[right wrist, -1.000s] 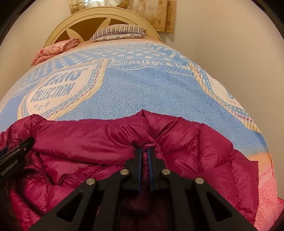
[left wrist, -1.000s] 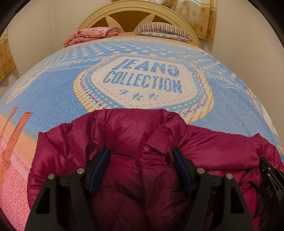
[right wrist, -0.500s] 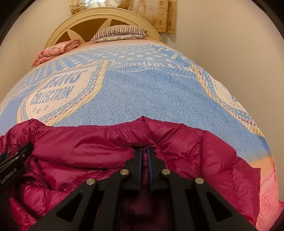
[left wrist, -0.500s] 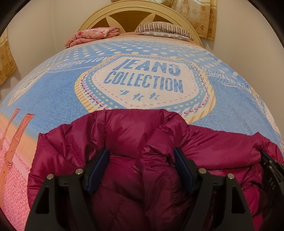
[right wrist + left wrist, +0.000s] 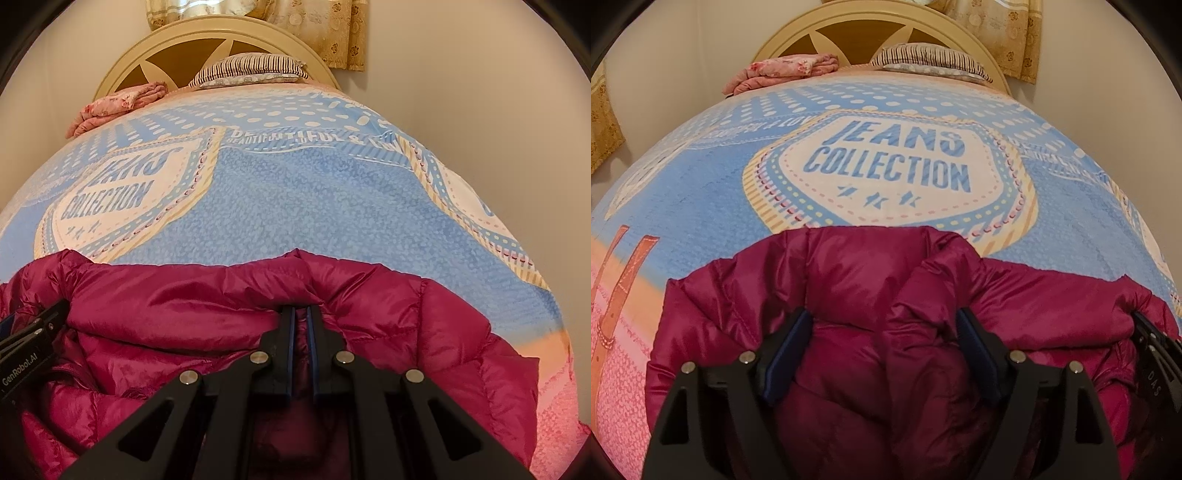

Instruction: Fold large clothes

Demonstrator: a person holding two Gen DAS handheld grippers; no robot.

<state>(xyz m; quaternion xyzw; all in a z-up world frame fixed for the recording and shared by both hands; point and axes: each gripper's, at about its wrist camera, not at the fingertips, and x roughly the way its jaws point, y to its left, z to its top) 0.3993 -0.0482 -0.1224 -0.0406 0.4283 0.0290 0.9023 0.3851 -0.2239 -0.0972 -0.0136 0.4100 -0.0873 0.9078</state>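
Jacket (image 5: 849, 280): lying bunched on bedspread (image 5: 701, 192).
Left gripper (image 5: 886, 350): jaws widening, releasing jacket.
Right gripper (image 5: 301, 332): pinching jacket fold.
Next: regrasping.

A blue printed bedspread (image 5: 713, 192) covers the bed. A striped pillow (image 5: 929, 61) and folded pink cloth (image 5: 783, 72) lie by the headboard (image 5: 871, 26).

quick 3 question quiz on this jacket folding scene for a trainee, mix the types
1. True or false: the right gripper is pinching the magenta puffer jacket.
2. The left gripper jaws stand: A) wide apart, B) shut, C) out of view?
3. Fill in: the large print on the bedspread reads "JEANS ____".

Key: 1 true; 2 A, they have just been opening, with jacket fabric bulging between them; 3 COLLECTION.
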